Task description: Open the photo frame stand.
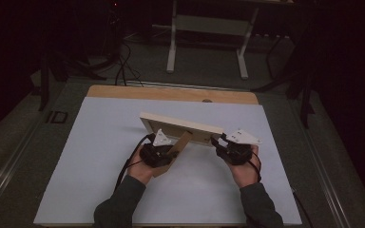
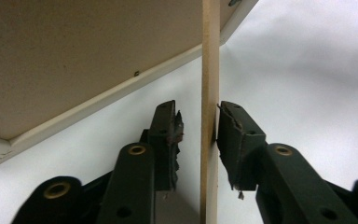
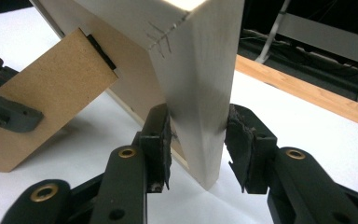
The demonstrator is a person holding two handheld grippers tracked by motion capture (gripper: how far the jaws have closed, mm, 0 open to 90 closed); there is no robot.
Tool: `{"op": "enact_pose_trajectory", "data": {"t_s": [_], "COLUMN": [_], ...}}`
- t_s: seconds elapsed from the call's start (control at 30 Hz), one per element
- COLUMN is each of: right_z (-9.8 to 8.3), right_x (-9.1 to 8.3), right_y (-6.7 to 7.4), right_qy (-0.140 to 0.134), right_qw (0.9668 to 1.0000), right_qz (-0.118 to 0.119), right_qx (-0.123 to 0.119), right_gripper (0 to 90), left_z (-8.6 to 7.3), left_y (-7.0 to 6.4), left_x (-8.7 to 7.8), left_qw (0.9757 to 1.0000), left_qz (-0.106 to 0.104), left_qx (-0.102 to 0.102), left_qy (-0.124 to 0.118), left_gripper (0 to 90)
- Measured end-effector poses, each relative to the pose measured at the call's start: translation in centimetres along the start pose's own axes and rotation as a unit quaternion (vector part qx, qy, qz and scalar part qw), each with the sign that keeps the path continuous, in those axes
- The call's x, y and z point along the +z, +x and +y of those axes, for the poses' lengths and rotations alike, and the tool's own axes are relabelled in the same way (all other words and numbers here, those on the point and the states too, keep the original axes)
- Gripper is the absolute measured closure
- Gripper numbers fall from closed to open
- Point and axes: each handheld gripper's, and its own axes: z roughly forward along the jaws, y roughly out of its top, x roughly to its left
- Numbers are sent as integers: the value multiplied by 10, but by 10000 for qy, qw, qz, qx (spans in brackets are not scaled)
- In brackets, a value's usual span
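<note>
Picture frame stood on edge on the white desk, a tool at each end

The wooden picture frame stands upright near the middle of the desk, its back toward the person. The right tool pinches the frame's end, both pads pressed on the wood. The left tool straddles the brown fold-out stand hinged to the frame's back: one pad touches its edge, the other stands clear, jaws spread
</note>
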Motion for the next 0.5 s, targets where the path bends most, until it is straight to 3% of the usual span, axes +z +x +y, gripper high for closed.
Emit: {"op": "enact_pose_trajectory", "data": {"t_s": [0.23,0.5], "right_z": [-4,-7], "right_x": [1,4], "right_y": [-2,-3], "right_qy": [26,77], "right_qw": [10000,9999], "right_qz": [37,57], "right_qx": [28,79], "right_gripper": [605,603], "left_z": [0,-2], "left_y": [1,5], "left_x": [-4,-7], "left_qw": [10000,9994], "left_qz": [-70,-141], "left_qx": [-26,-224], "left_qy": [-64,-218], "left_gripper": [638,624]}}
